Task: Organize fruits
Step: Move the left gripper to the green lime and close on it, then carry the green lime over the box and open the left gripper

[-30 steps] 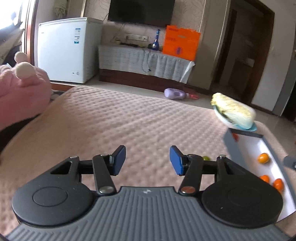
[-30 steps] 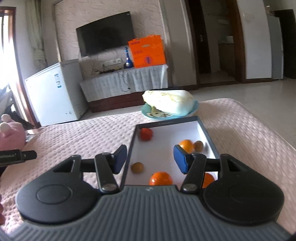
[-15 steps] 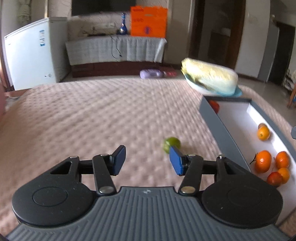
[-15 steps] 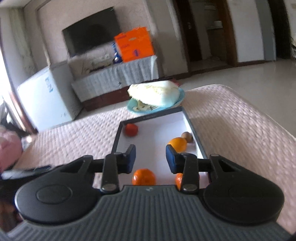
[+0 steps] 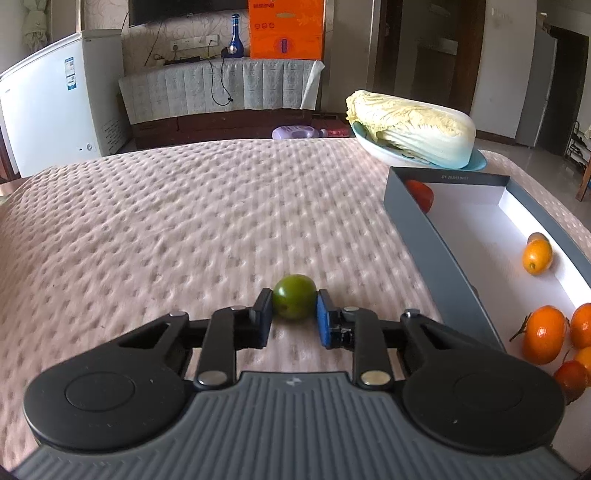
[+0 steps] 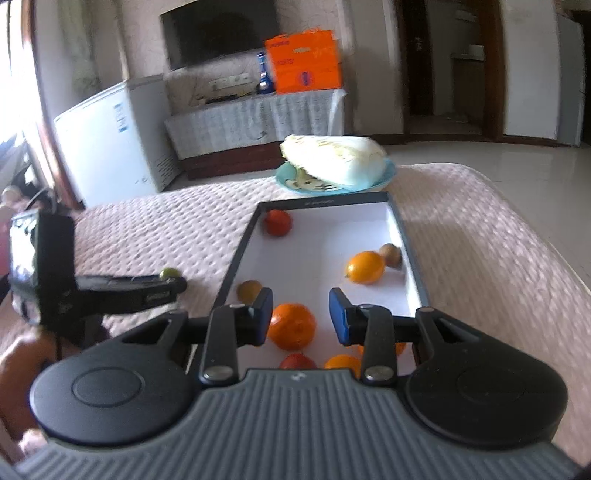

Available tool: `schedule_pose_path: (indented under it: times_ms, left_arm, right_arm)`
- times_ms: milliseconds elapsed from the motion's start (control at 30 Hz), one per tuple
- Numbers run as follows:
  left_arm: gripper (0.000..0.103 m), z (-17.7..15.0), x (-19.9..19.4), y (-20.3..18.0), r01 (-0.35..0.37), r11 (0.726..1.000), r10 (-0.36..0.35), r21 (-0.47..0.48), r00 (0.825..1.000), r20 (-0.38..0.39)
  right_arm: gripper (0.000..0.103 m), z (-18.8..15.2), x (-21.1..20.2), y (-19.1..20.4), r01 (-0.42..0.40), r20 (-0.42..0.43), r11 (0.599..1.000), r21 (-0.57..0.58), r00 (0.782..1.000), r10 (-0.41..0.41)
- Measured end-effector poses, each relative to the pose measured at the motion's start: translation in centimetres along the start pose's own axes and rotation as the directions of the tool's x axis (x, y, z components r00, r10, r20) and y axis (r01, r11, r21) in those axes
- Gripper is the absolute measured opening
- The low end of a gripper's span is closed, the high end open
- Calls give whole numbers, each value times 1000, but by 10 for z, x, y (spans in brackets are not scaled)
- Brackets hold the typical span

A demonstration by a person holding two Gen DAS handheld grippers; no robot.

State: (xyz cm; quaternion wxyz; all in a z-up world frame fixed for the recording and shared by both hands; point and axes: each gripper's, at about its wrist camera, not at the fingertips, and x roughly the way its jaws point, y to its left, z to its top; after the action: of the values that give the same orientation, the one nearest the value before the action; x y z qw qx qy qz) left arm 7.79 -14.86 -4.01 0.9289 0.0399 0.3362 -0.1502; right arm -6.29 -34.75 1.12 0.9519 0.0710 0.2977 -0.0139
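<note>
Pink quilted bedding [image 5: 184, 221] covered the bed, soft and dimpled; far beyond stood a white freezer [image 5: 48, 107] and an orange box [image 5: 286, 29]. At right lay the grey tray [image 5: 436, 258] of oranges. The left gripper [image 5: 294, 308] had just closed on the green fruit [image 5: 294, 301], left of the tray. The right gripper [image 6: 301, 314] hovered over the tray, jaws narrowed, nothing pinched. The round fruit might squirt free if lifted.
</note>
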Motion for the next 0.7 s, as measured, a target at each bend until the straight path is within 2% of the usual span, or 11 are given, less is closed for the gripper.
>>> schedule_pose_path:
  times_ms: [100, 200, 367, 467, 700]
  left_arm:
    - [28, 0, -6, 5, 7, 1000, -7, -19, 1000, -10]
    - [28, 0, -13, 10, -3, 1000, 2, -22, 1000, -9]
    - [28, -1, -34, 16, 17, 999, -17, -29, 1000, 4]
    - [28, 0, -53, 11, 40, 999, -39, -22, 999, 31]
    - [28, 1, -88, -4, 51, 999, -51, 5, 996, 68]
  right_arm:
    - [37, -6, 2, 11, -44, -55, 996, -82, 998, 40]
    - [37, -8, -3, 15, -41, -53, 992, -122, 998, 34]
    - [37, -5, -6, 13, -57, -28, 996, -71, 998, 55]
    - [37, -3, -7, 23, -104, -24, 992, -77, 994, 102]
    - [37, -3, -14, 28, -112, -11, 990, -87, 994, 112]
